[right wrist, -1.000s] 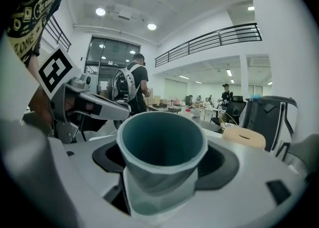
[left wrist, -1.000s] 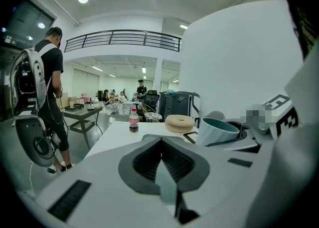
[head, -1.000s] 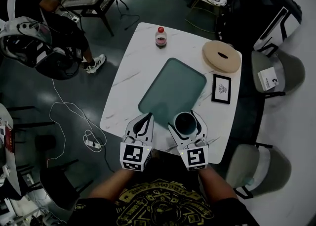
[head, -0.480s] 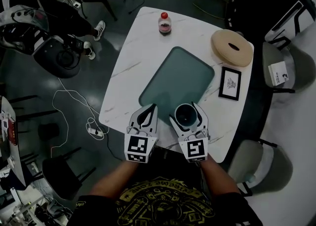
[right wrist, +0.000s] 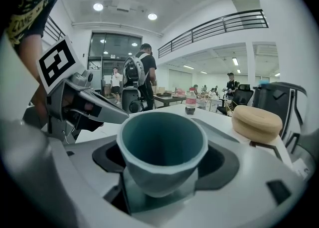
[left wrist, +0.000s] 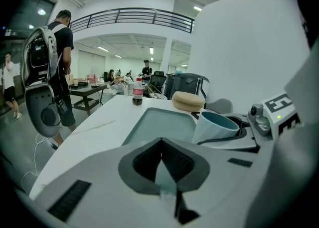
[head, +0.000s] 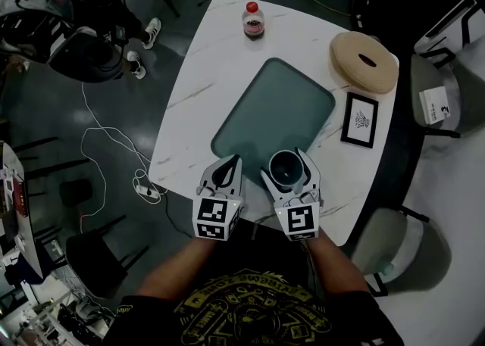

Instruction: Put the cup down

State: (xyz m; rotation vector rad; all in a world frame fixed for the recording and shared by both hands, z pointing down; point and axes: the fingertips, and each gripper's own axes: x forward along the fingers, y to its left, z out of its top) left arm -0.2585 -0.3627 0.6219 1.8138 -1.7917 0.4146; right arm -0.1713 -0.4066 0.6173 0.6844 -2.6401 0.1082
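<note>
At six o'clock of worktop (head: 212, 72), noted cup (head: 286, 168) upright, clamped between wide-set jaws of right gripper (head: 288, 172), by tray's (head: 273, 110) near edge. Noted left gripper (head: 231, 164) alongside, jaws together, empty. Judged mid-lowering; next called for flat base contact, then release.

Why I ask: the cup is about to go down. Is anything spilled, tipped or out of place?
Nothing stands out. The cup, gripped in the right gripper's jaws, looks empty and intact; the bottle stands upright, and the tray and picture frame lie flat on the table.
</note>
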